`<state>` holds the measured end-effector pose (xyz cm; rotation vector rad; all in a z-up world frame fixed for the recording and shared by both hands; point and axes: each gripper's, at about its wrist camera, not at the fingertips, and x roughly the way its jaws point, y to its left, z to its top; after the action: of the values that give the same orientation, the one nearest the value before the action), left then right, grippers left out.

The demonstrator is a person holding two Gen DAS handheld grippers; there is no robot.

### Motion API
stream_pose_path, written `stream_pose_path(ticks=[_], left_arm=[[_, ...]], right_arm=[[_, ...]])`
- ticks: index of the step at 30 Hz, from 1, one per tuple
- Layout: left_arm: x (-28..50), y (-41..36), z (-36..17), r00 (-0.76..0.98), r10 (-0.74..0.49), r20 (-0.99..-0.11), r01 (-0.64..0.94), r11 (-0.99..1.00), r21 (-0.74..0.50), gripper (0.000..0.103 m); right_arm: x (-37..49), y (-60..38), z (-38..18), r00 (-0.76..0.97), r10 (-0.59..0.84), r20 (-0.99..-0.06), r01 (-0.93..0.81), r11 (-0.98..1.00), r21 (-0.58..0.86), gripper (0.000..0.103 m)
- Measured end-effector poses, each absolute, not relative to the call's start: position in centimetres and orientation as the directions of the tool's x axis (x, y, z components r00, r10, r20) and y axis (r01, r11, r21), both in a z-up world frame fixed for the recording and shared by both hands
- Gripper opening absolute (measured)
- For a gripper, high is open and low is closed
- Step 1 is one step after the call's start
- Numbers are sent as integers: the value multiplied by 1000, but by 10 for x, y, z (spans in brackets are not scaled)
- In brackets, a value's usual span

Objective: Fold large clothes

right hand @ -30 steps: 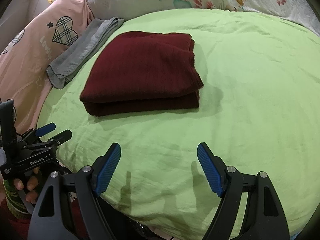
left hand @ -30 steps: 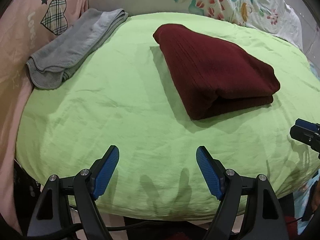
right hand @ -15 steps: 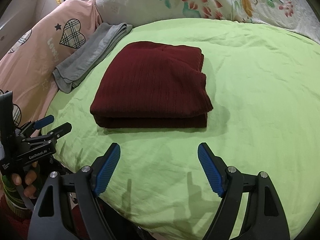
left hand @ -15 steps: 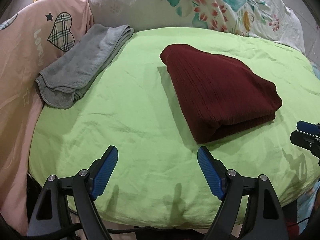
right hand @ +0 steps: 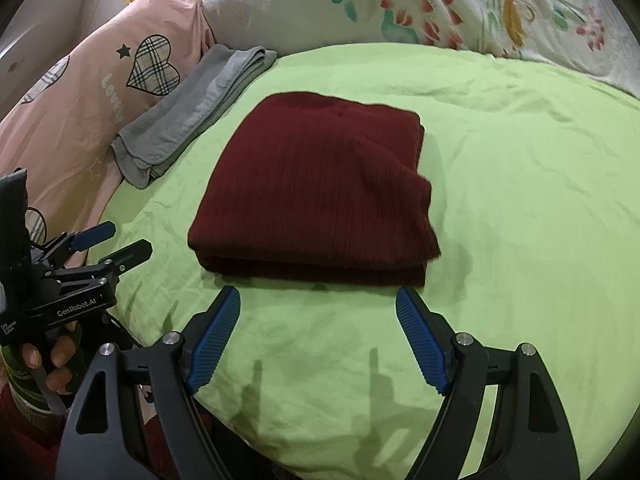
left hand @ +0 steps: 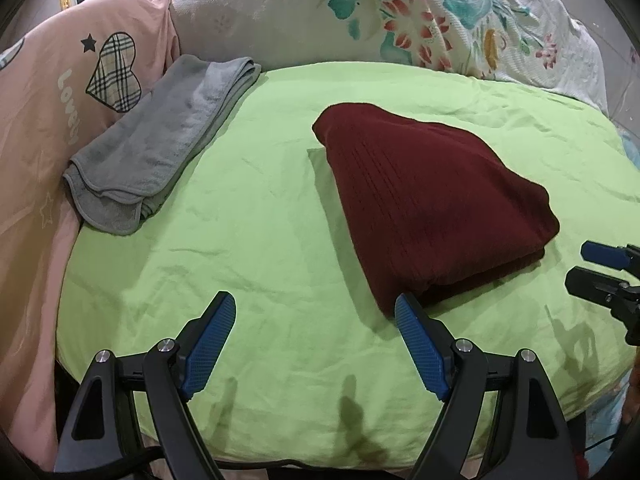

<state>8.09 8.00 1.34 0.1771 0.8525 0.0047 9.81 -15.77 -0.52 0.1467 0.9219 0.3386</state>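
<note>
A dark red ribbed garment (left hand: 432, 204) (right hand: 320, 192) lies folded into a thick rectangle on the green sheet (left hand: 260, 240) (right hand: 520, 200). My left gripper (left hand: 315, 304) hangs open above the sheet's near edge, left of the garment's near corner, with nothing between its blue pads. My right gripper (right hand: 318, 296) is open too, just in front of the garment's folded near edge and clear of it. Each gripper also shows in the other's view: the right gripper (left hand: 600, 276) at the right edge, the left gripper (right hand: 108, 246) at the left, held by a hand (right hand: 48, 364).
A folded grey towel (left hand: 160, 148) (right hand: 192, 108) lies at the sheet's far left edge. A pink pillow with a plaid heart (left hand: 72, 92) (right hand: 100, 80) borders the left side. A floral pillow (left hand: 400, 20) (right hand: 400, 4) runs along the back.
Both grippers have risen and drawn back a little from the garment, so it and the towel sit lower in both views. The garment itself has not moved. Both grippers stay open.
</note>
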Motion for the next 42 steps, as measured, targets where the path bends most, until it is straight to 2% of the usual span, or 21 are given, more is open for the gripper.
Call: stream_pose_path(ticks=[3,10,30,42], left_arm=[[85,76,15,663,86,-744,59,984,167,82],[92,80,14,638,43,-769,53,994,100,83],[84,79,18,641,22,-767,57,995,77,84],[77,71,19,654,36,-756,64,993,103,85]], right_arm=[[105,-158,-1,562,342,-753,-224,939,260,81],[114,-160,0,564,343,-751,-223,939,262,83],[106,-162,-7,564,340,-753,-204,941,272,83],[106,-169,-5,572,341,-746,-190,940,284,84]])
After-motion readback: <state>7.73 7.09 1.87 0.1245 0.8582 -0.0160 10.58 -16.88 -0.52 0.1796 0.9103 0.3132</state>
